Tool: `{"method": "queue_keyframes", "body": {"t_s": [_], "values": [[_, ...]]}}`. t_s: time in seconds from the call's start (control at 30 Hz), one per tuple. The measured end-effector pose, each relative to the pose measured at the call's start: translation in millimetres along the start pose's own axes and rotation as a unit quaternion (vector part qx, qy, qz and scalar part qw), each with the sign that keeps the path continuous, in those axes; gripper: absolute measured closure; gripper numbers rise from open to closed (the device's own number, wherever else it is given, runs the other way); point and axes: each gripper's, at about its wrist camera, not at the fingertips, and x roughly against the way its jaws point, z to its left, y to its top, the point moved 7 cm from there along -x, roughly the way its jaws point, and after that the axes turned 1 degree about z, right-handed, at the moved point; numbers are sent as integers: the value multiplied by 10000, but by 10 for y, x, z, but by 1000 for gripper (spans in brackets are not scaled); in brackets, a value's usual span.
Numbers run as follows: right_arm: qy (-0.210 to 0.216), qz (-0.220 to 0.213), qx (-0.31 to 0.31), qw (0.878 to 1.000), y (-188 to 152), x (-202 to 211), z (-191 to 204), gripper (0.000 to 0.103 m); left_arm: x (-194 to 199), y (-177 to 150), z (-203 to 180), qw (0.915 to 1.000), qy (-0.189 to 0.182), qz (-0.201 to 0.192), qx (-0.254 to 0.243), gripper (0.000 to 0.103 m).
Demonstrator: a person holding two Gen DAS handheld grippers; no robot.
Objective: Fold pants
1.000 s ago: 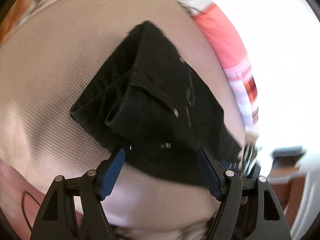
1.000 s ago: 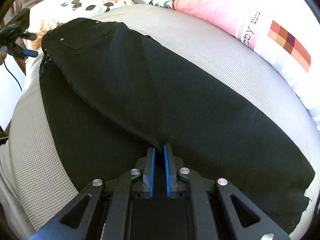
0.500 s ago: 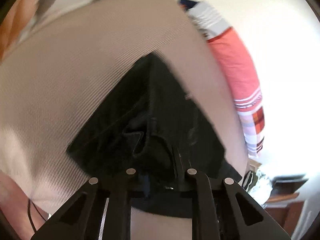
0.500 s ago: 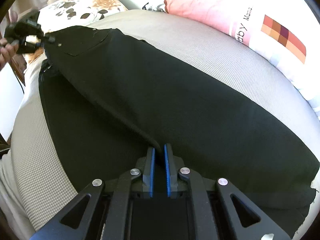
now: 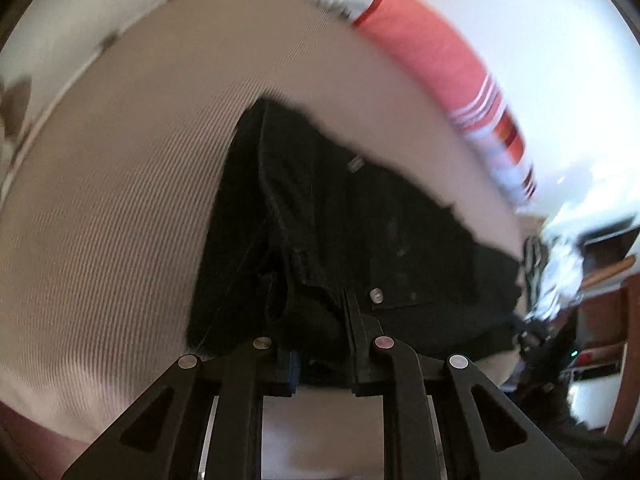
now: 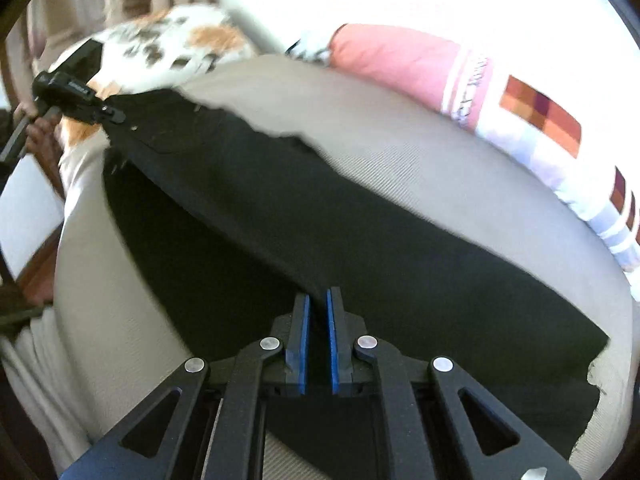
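Black pants (image 6: 360,248) lie lengthwise on a beige bed (image 6: 400,152), one leg folded over the other. My right gripper (image 6: 316,304) is shut on the upper leg's edge and holds it lifted. My left gripper (image 5: 320,320) is shut on the waistband end of the pants (image 5: 360,232), near a metal button (image 5: 376,295). The left gripper also shows in the right wrist view (image 6: 80,100) at the far left, gripping the waist and pulling it taut off the bed.
A pink and white pillow (image 6: 480,92) lies along the far side of the bed. A floral pillow (image 6: 168,52) sits at the head. Wooden furniture and clutter (image 5: 592,288) stand beyond the bed edge.
My left gripper went from open to shut on the waistband and lifted it. My right gripper rose with the leg edge, so the upper layer now hangs taut between both grippers.
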Motion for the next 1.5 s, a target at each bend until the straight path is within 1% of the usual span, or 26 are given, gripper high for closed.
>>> {"method": "queue_keyframes", "body": {"t_s": [0.1,0.2,0.27,0.33,0.4,0.43,0.47,0.5,0.57,0.6,0.63,0.67,0.7,0.77,0.83,0.87,0.93,1.0,1.03,1.1,1.13,1.2,1.3,1.4,1.5], "values": [[46,386,182,9991,-206,-174,129,96,-86,-150,114,9998,160,98,-79,81],[91,574,190,9981,-317,-268,188,96,-94,-194,130,9995,238,108,-157,80],[102,559,134,9983,-304,-247,197,96,-66,-173,64,9989,371,40,-289,80],[212,505,3,9985,-283,-208,191,96,-31,-165,21,9975,518,-105,-469,80],[349,527,-177,9978,-305,-212,200,96,-61,-200,4,9953,696,-94,-671,80],[359,573,-177,9976,-335,-245,218,96,-103,-218,8,9939,819,-62,-742,78],[335,615,-164,9974,-352,-274,233,96,-119,-225,5,9927,893,-119,-799,78],[301,664,-153,9972,-373,-326,244,96,-109,-229,2,9920,938,-177,-829,77],[316,653,-190,9972,-350,-334,230,95,-65,-243,-7,9896,1122,-286,-849,69],[357,673,-231,9968,-341,-332,218,95,-31,-242,-18,9877,1248,-371,-866,60],[399,679,-287,9965,-338,-322,211,95,10,-249,-20,9841,1457,-457,-911,44],[463,677,-393,9959,-335,-323,190,95,77,-257,-30,9782,1728,-587,-990,38],[490,670,-447,9956,-338,-324,180,95,121,-265,-51,9744,1849,-688,-1082,33],[519,644,-534,9951,-335,-325,157,94,191,-311,-133,9668,2056,-786,-1295,33],[533,625,-609,9948,-327,-325,144,94,272,-343,-203,9563,2382,-943,-1410,33],[533,612,-655,9945,-318,-324,135,94,319,-380,-302,9515,2428,-1055,-1568,33],[546,589,-712,9942,-325,-312,136,92,345,-435,-504,9449,2413,-1152,-1891,33],[617,570,-830,9930,-314,-309,117,92,324,-511,-786,9312,2490,-1297,-2324,33],[638,561,-874,9925,-319,-300,117,92,283,-564,-951,9247,2417,-1346,-2615,33],[725,546,-1066,9902,-298,-294,79,92,83,-678,-1380,9114,2096,-1392,-3258,33],[740,538,-1114,9896,-293,-289,63,92,-62,-749,-1584,9058,1920,-1292,-3548,33],[762,537,-1217,9882,-265,-275,41,92,-332,-870,-1887,8978,1561,-1062,-3979,33],[744,480,-1283,9878,-201,-238,17,92,-742,-1010,-2249,8878,1114,-775,-4398,33],[794,403,-1410,9860,-153,-195,-23,92,-1098,-1106,-2440,8785,927,-534,-4655,33],[859,315,-1528,9840,-112,-151,-72,92,-1348,-1172,-2554,8671,905,-408,-4882,33]]}}
